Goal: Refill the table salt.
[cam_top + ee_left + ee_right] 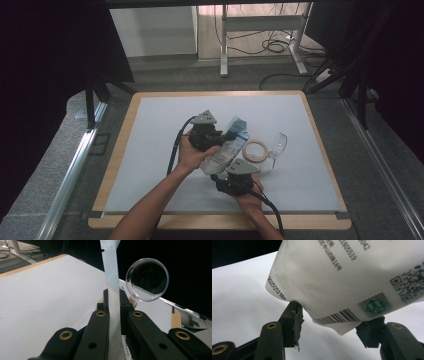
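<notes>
High view: soft white pouch [225,150] held off the mat between both tools. Left gripper [113,303] pinches its thin top seal; right gripper [332,326] clamps the bottom corner. Light, floppy, slippery film; seams grip best.

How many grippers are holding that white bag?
2. The left gripper pinches the white bag's top edge, near the glass. The right gripper grips the bag's bottom end, nearer the person.

white pouch [352,277] printed "2025052188" along edge, "18" after Chinese characters, digits "1805519", barcode, QR code, green hologram seal
</notes>
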